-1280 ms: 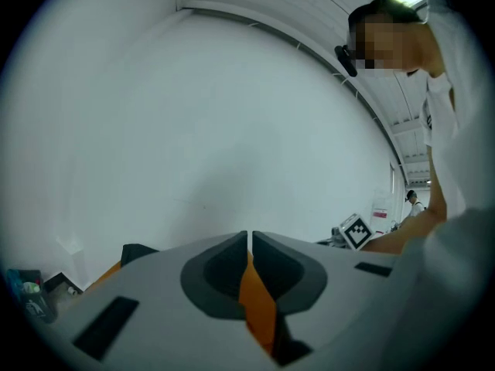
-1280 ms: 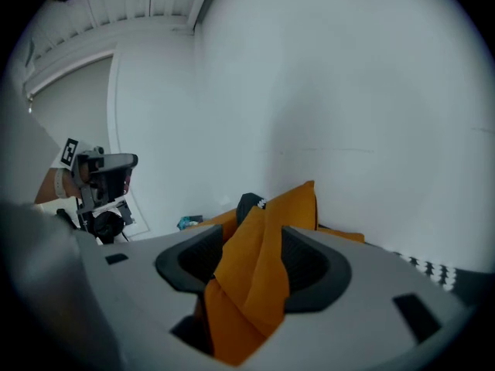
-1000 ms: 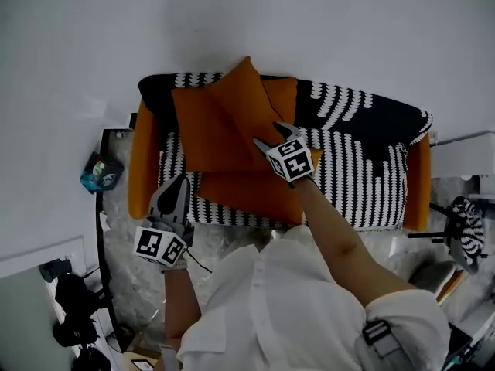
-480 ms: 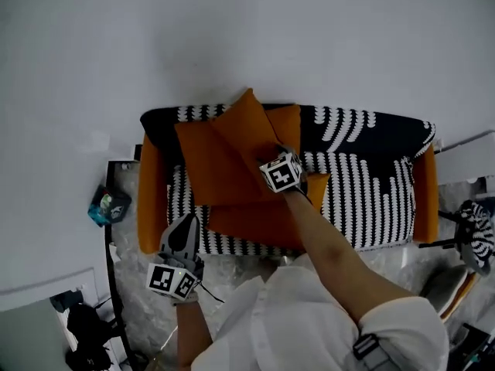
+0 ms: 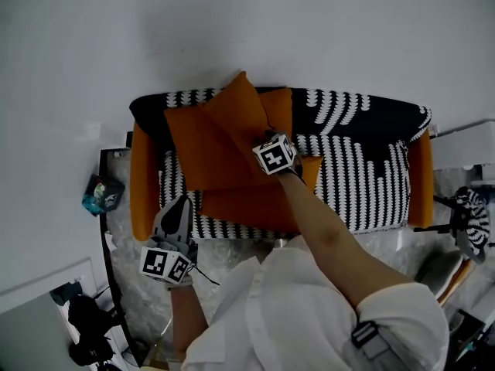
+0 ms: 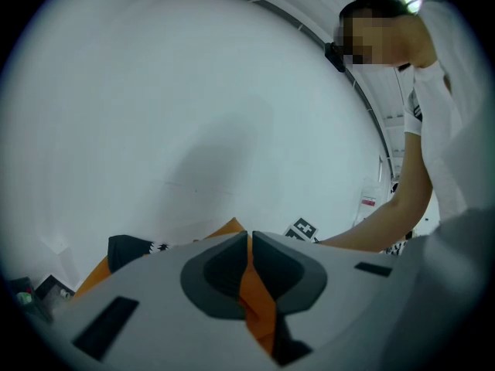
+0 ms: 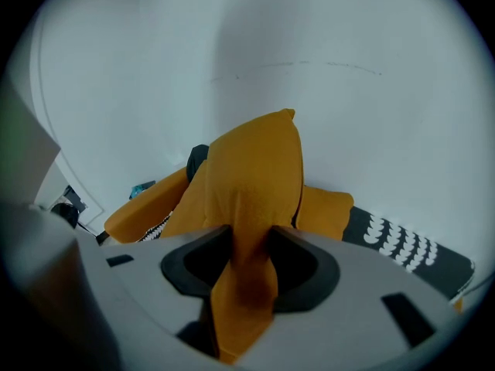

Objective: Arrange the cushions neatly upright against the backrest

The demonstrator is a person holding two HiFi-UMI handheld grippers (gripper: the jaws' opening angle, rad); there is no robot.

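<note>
A black-and-white patterned sofa (image 5: 363, 176) with orange sides holds several orange cushions. A large one (image 5: 197, 149) leans at the left. A corner-up cushion (image 5: 244, 110) overlaps it, and another (image 5: 280, 105) stands behind. One more cushion (image 5: 247, 203) lies flat on the seat. My right gripper (image 5: 267, 139) is at the corner-up cushion (image 7: 259, 176). Its jaws (image 7: 247, 253) are closing, and the cushion's lower fold is pinched between the pads. My left gripper (image 5: 178, 205) hovers at the sofa's front left edge, jaws (image 6: 249, 242) together with nothing held.
A white wall rises behind the sofa. At the left stand a dark side table (image 5: 108, 207) and a small teal object (image 5: 100, 194). A striped stool (image 5: 470, 222) stands at the right. The right half of the seat (image 5: 371, 199) holds no cushion.
My right gripper has moved up and left onto the corner-up cushion and closed on its lower fold. The left gripper has barely moved.
</note>
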